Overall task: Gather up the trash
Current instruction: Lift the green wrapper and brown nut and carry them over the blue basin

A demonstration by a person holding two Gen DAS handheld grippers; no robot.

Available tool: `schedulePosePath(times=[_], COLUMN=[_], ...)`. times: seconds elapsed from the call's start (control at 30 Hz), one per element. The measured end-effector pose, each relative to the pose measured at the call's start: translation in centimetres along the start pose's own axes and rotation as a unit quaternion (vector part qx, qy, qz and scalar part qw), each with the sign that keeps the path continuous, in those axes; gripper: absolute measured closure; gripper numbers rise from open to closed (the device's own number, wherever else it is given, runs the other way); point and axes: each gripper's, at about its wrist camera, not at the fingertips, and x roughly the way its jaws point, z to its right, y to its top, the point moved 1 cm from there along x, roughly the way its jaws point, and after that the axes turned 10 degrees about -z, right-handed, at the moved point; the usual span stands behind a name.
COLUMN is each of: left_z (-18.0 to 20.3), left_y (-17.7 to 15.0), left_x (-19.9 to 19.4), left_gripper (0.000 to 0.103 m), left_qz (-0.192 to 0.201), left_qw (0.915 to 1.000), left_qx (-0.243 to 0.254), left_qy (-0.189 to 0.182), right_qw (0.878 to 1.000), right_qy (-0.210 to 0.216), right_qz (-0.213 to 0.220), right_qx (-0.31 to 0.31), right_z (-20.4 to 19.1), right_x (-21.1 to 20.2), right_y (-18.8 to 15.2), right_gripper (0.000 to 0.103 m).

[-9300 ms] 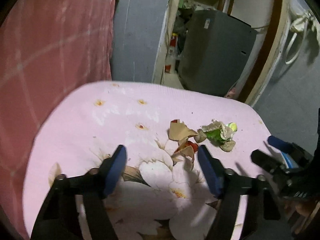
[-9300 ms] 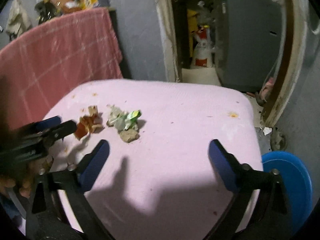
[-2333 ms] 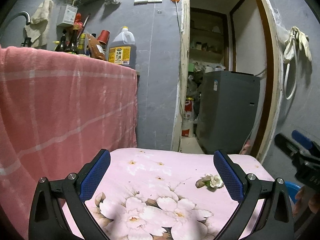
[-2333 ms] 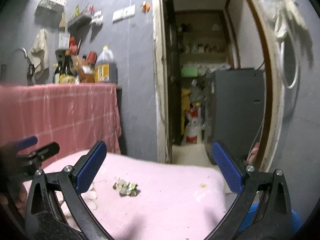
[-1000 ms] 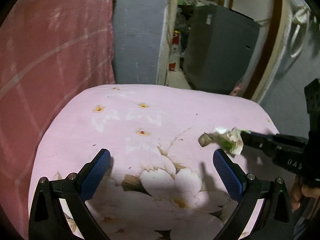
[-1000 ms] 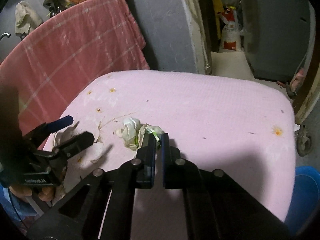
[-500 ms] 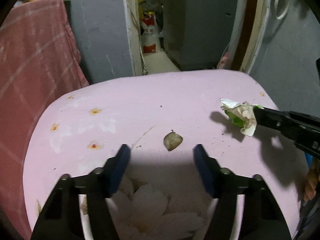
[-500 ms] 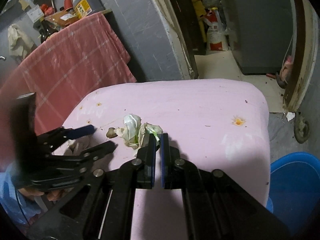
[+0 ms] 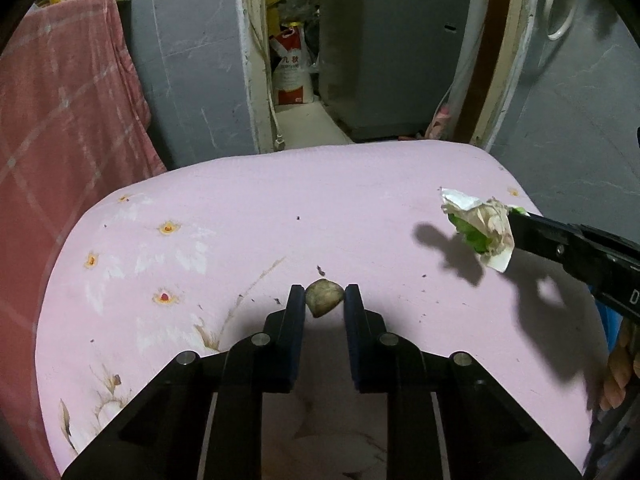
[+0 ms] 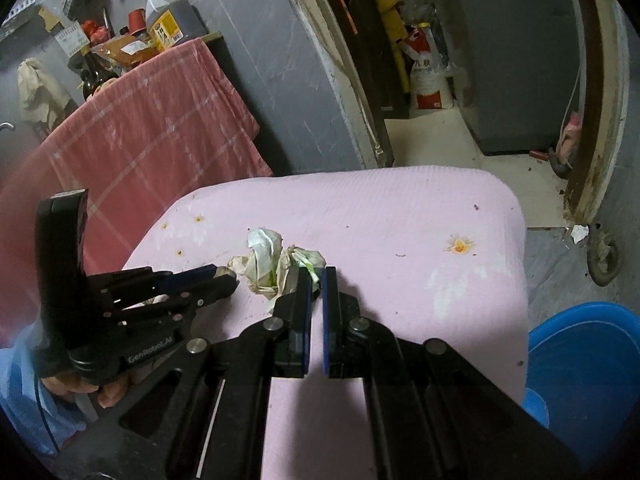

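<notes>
From the left wrist view, the left gripper (image 9: 324,300) points steeply down at the pink flowered cloth (image 9: 248,216) on the table, and its jaws have just been closing on a small brownish scrap (image 9: 323,298). The scrap sits right at the fingertips with both pads against its sides, so the claw looks clamped on it while the piece is at or just off the cloth. The pinch at the very tips suits so small a piece, likely to take it without bunching the fabric. Over to the right, the right gripper (image 9: 516,226) reaches in from the edge with a crumpled white and green wrapper (image 9: 480,232) held clear above the cloth, its shadow falling below it. A few dark crumbs are left on the cloth

From the right wrist view, the right gripper's jaws stand nearly together, nipping the green edge of the wrapper (image 10: 276,264) so that the wad hangs out in front. The left gripper (image 10: 230,276) lies low at the left, its tips just beside the wad, with a hand (image 10: 92,390) under its body. A blue bin (image 10: 584,360) waits at the lower right beside the table, probably where both pieces are meant to go, and the wrapper is not yet over it
</notes>
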Motion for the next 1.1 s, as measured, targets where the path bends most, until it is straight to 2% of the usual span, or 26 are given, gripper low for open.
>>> schedulePosePath(times=[0.1,0.27,0.43,0.7,0.83,1.1], left_z=[0.3,0.9,2.0,5.9,8.1,11.5], left_y=[-0.4,-0.8,-2.0,-2.3,-2.2,-3.0], left_x=[-0.7,-3.3,-6.9,-11.2,-12.3,-13.0], left_gripper=[0.086,0.086,0.086,0.086,0.086,0.086], left_qz=[0.014,0.069,0.162,0.255,0.278,0.290], left_qw=[0.9998,0.9965,0.9823,0.9627,0.9570,0.9522], left_qx=[-0.008,-0.036,-0.074,-0.058,-0.038,-0.015], left_qy=[-0.007,-0.029,-0.057,-0.068,-0.073,-0.093], right_qw=[1.000,0.998,0.991,0.968,0.960,0.946], right_qy=[-0.007,-0.020,-0.038,-0.080,-0.103,-0.123], right_qz=[0.017,0.061,0.125,0.236,0.262,0.297], right_qx=[0.001,-0.003,-0.016,-0.017,-0.008,0.035], right_z=[0.1,0.0,-0.7,-1.1,-0.7,2.0], right_x=[-0.8,-2.8,-6.0,-11.8,-14.0,-17.8], right_y=[-0.2,-0.9,-1.9,-4.6,-6.0,-9.0], right_gripper=[0.098,0.098,0.098,0.098,0.098,0.098])
